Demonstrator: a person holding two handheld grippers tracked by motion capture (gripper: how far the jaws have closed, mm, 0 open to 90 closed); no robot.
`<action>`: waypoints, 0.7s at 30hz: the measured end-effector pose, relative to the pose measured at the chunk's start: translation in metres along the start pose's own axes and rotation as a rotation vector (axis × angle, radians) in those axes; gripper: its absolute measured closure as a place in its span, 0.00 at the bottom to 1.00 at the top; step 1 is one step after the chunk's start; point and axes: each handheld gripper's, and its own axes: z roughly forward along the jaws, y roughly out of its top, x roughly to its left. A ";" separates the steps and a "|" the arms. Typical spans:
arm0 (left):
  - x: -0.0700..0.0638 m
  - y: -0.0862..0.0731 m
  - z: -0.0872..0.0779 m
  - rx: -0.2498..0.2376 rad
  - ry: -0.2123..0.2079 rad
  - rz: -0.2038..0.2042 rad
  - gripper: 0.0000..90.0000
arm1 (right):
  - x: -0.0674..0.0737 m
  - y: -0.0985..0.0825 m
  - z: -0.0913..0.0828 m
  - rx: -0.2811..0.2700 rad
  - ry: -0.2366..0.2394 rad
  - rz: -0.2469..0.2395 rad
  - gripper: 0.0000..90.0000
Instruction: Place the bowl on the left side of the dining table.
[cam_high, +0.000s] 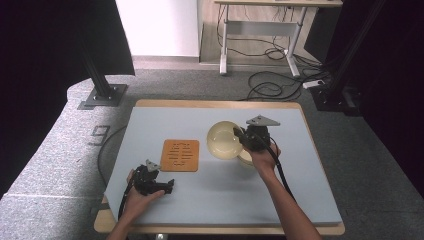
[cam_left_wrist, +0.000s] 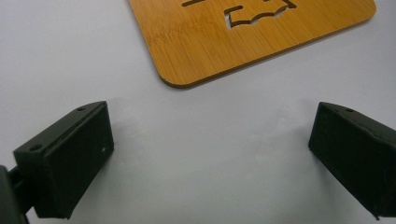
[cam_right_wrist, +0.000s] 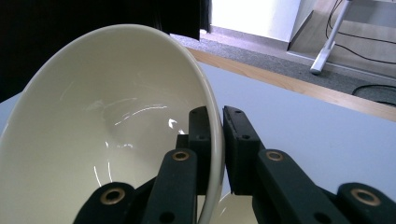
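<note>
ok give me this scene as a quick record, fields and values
surface: grey table mat
left claw: open, low over the mat, near the bamboo trivet
right claw: shut on the rim of the cream bowl
bowl state: tilted, lifted by the rim, empty inside
under bowl: a second cream bowl, partly hidden
trivet: flat on the mat, left of the bowls, untouched

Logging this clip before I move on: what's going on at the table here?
A person works at a grey-topped table with a gripper in each hand. The right gripper is clamped on the rim of a cream bowl, one jaw inside and one outside, holding it tilted above the table. A second cream dish seems to sit just beneath it. The left gripper rests low near the front edge, jaws wide apart and holding nothing, just short of a bamboo trivet lying flat on the table.
</note>
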 end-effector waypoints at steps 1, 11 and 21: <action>0.000 0.000 0.000 0.000 0.000 0.000 0.00 | 0.001 0.000 0.001 0.000 0.001 0.000 0.92; 0.000 0.000 0.000 0.000 0.000 0.000 0.00 | 0.002 -0.001 0.004 0.004 0.009 0.000 0.92; 0.000 0.000 0.000 0.000 0.000 0.000 0.00 | 0.007 -0.001 0.009 0.008 0.021 0.000 0.92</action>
